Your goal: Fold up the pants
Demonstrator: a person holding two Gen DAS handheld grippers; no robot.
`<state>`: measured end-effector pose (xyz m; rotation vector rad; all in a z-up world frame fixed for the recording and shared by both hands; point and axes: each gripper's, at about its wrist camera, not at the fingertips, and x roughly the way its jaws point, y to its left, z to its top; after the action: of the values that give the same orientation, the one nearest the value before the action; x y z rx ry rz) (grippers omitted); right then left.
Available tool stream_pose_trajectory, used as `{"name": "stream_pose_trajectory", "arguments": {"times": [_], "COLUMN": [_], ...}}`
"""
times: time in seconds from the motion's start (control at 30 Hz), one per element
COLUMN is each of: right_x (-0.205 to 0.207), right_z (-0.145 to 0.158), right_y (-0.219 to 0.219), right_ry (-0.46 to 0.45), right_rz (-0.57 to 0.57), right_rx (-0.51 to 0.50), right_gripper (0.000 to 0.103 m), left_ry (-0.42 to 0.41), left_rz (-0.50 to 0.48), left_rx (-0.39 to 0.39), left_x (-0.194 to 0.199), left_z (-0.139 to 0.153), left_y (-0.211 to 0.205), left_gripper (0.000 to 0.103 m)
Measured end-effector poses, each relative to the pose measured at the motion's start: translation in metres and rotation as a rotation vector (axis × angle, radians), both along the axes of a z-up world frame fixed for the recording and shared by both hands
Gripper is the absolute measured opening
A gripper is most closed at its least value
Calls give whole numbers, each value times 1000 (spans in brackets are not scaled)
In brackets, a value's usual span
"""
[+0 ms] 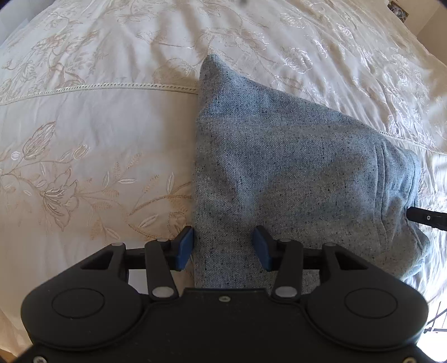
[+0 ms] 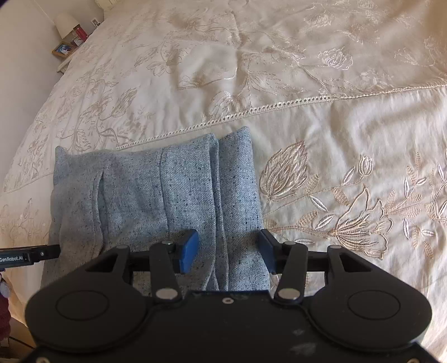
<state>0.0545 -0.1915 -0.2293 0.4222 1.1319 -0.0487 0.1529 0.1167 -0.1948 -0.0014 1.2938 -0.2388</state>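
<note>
Pants point(image 1: 279, 167) of speckled blue-grey woven cloth lie folded into one thick bundle on the bed, straight ahead of and under both my tools. My left tool point(image 1: 223, 248) hangs over the bundle's left edge: its right blue pad is over the cloth, its left pad just off the edge above the bedspread, jaws spread, pinching nothing. My right tool point(image 2: 229, 251) hangs over the right part of the same pants point(image 2: 156, 195), jaws spread wide with the layered fold edges between the pads, which do not press on them. I count one pair of pants and two tools. Each tool's black tip shows at the other's side of the bundle. Around them spreads a cream bedspread point(image 2: 335, 125) embroidered with flowers and crossed by an eyelet seam. Far beyond my right tool, to its left, a bedside shelf point(image 2: 65, 62) carries a white lamp point(image 2: 65, 23) and a framed picture point(image 2: 62, 49). Nothing lies between tools and cloth.
</note>
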Motion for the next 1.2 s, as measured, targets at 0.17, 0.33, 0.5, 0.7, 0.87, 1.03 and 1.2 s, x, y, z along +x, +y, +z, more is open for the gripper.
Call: {"name": "stream_pose_trajectory", "arguments": {"times": [0.17,0.33,0.5,0.7,0.87,1.03,1.2], "right_x": [6,11,13,15,12,4,23], "right_z": [-12,-21,-25,-19,14,59,102], "right_y": [-8,-18,-21,-18,11,21,27], "right_ry": [19,25,16,31,-28,-115,-215], "right_rz": [-30,-64,-89,-59,69,97,158], "right_rx": [52,115,152,166,56,20,-18], "right_gripper": [61,67,72,67,22,18,16], "left_ry": [-5,11,31,72,-23,-153,-280], "left_rz": [-37,-31,-30,-9,10,22,25], "left_rx": [-6,-56,-92,-198,-106,-86,-86], "left_x": [10,22,30,30,15,-3,5], "left_z": [-8,-17,-27,-25,3,51,98], "left_y": [0,8,10,12,2,-10,-12], "left_gripper": [62,70,81,42,16,12,12]}}
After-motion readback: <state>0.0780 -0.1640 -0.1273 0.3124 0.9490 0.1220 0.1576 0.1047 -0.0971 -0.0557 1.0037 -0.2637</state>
